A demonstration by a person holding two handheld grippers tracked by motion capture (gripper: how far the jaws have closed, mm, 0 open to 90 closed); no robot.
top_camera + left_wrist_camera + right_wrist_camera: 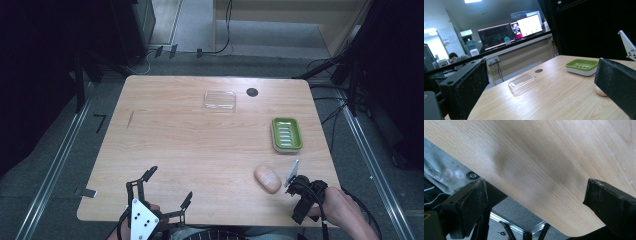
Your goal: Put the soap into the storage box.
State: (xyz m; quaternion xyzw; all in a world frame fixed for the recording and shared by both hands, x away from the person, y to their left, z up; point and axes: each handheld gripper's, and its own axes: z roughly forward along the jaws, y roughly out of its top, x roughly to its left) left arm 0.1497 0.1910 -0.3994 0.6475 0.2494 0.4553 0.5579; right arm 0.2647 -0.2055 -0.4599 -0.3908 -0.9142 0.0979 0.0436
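**Two tools waiting at the near edge of the bench**

The left tool (169, 187) is hovering over the near left edge of the light wooden bench (175, 145), its two black jaws standing wide apart with nothing between them and its grey three-cornered plate facing up. In the left gripper view the same tool (541, 90) is looking low across the wood toward the far side. The right tool (296, 186) is sitting at the near right corner, gripped by the person's right hand (340, 207), with its cable trailing off the bench edge. In the right gripper view the jaws of this tool (535, 197) are spread apart and empty, pointing down at the rounded bench corner and the grey floor below it.

Just left of the right tool, a pale peach oval bar of soap (267, 178) is lying flat on the wood. Farther back on the right side, a green slatted soap dish on a white base (287, 134) is resting well apart from the bar. Beyond it, near the far edge, a clear plastic rectangular lid (219, 100) is lying flat, and a small dark round hole (252, 92) is showing just to its right.
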